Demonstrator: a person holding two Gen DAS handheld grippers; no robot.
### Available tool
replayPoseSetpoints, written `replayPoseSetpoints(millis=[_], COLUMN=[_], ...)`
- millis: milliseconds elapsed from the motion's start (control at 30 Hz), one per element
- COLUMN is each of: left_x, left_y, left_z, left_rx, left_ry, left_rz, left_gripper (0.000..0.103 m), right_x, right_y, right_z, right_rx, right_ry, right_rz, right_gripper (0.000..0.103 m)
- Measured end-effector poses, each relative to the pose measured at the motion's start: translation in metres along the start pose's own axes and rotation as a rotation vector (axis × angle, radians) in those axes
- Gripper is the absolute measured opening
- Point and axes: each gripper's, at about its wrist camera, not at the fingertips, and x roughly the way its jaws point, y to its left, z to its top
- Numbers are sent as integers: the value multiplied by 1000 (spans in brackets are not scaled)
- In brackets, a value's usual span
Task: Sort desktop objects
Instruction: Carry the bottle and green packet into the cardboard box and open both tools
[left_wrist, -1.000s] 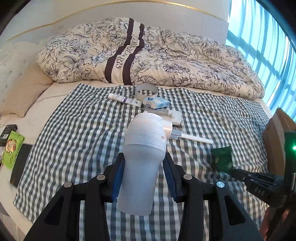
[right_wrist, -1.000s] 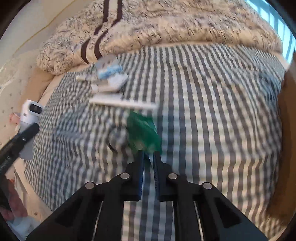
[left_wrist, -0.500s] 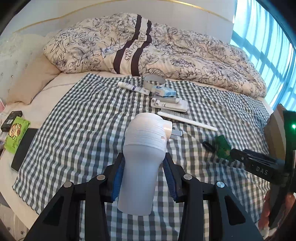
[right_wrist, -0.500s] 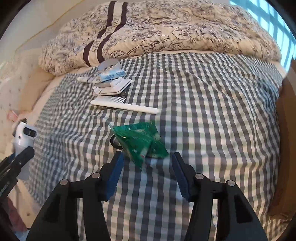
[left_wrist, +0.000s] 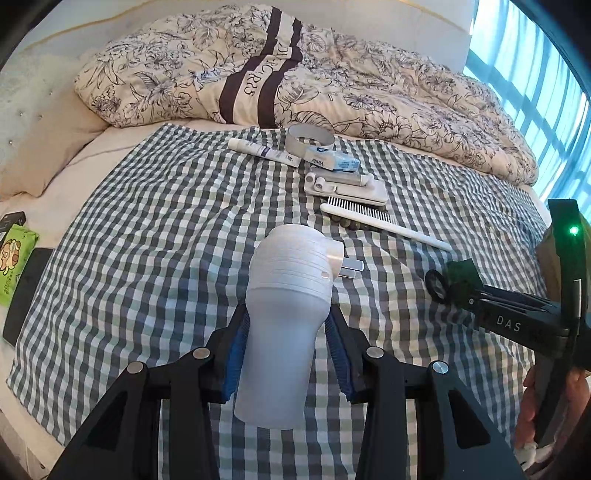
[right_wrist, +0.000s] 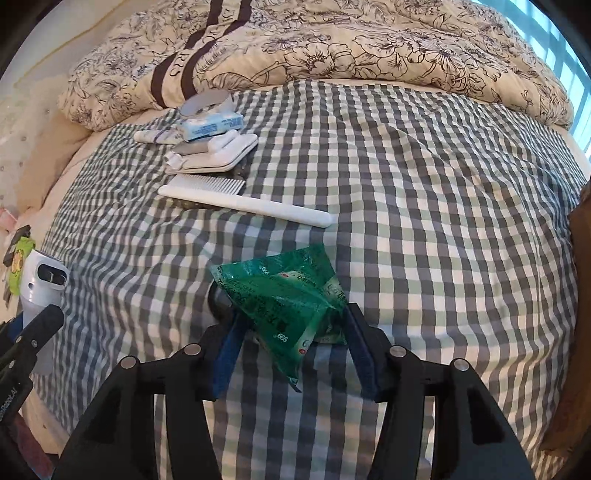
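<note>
The left gripper (left_wrist: 284, 354) is clamped on a white plastic bottle (left_wrist: 286, 314) above the near part of the checked cloth (left_wrist: 147, 240) on the bed. Toward the far edge lie a tube (left_wrist: 264, 152), a tissue pack (left_wrist: 334, 161) and a white comb (left_wrist: 384, 227). The right gripper (right_wrist: 291, 350) stands wide around a green packet (right_wrist: 284, 295) lying on the cloth.

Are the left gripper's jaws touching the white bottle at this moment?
Touching. In the left wrist view, the left gripper has both blue-padded jaws pressed against the sides of the white bottle, with no gap showing on either side.
</note>
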Motion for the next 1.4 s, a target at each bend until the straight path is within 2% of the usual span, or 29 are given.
replayPoseSetpoints(millis=[133, 267, 467, 700, 933, 1200, 1400], left_x=[4, 4, -2, -27, -54, -89, -112], left_y=[-5, -10, -20, -38, -63, -133, -218], left_z=[6, 8, 7, 10, 10, 29, 46], left_rx=[4, 9, 20, 48, 61, 134, 235], left_ry=[-3, -5, -7, -42, -68, -125, -180], left_rz=[1, -3, 1, 13, 25, -30, -138], left_gripper=[42, 42, 42, 42, 42, 42, 42], right_x=[-2, -13, -43, -84, -125, -183, -233], right_y=[-7, -8, -5, 3, -6, -50, -103], right_z=[3, 3, -2, -9, -21, -27, -32], right_rx=[24, 18, 18, -1, 2, 30, 89], right_ry=[-4, -25, -61, -103, -148, -215, -288], right_rz=[20, 4, 37, 59, 74, 48, -16], right_gripper=[35, 35, 34, 34, 34, 34, 34])
